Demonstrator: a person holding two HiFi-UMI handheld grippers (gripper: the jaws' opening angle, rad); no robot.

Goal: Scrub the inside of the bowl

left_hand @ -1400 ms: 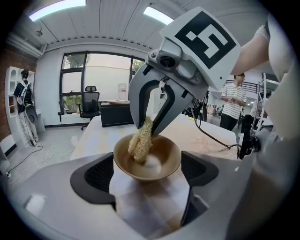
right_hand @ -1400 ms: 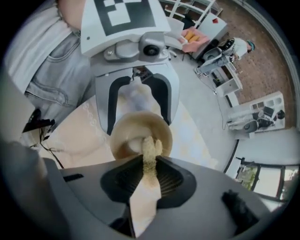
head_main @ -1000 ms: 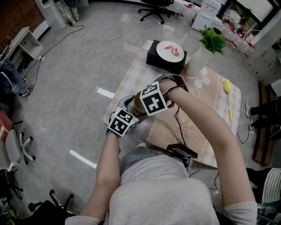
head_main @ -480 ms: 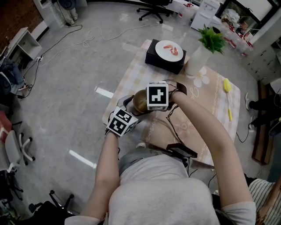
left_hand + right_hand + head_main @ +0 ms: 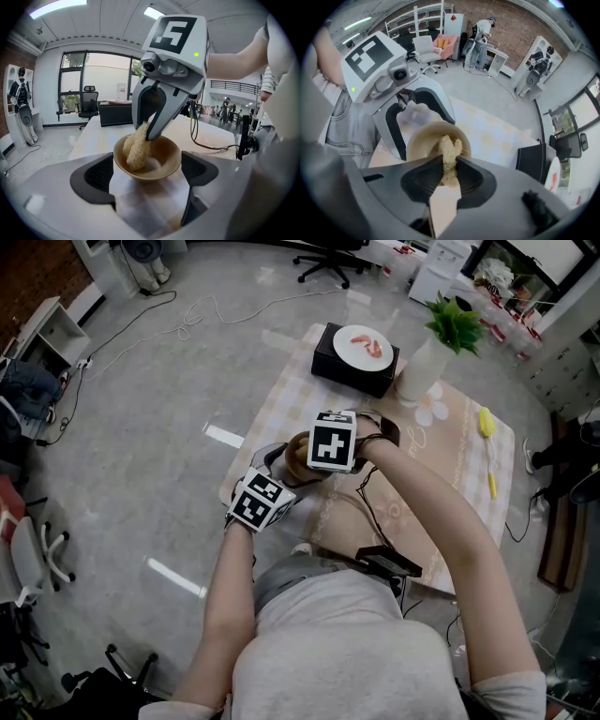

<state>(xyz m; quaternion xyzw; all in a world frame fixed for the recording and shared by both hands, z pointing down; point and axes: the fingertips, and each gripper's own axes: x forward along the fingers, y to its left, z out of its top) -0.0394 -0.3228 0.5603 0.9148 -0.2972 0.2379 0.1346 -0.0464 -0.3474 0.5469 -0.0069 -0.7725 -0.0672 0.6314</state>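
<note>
Slip risk: bowl (image 5: 159, 157).
Jaws of left gripper (image 5: 148, 171) clamp it; right gripper (image 5: 449, 176) jaws clench the loofah (image 5: 136, 147); hard strokes could twist the bowl free.

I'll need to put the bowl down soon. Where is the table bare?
Bare cloth lies between the vase, the yellow item and the right arm. The box and vase fill the far edge. The near left corner is crowded: left gripper on the bowl, right gripper holding the sponge in it.

bowl (image 5: 151, 161) 1 | loofah (image 5: 136, 149) 1 | grippers (image 5: 150, 174) (image 5: 449, 165) 2 | plate (image 5: 349, 352) 1 | plant (image 5: 452, 324) 1
</note>
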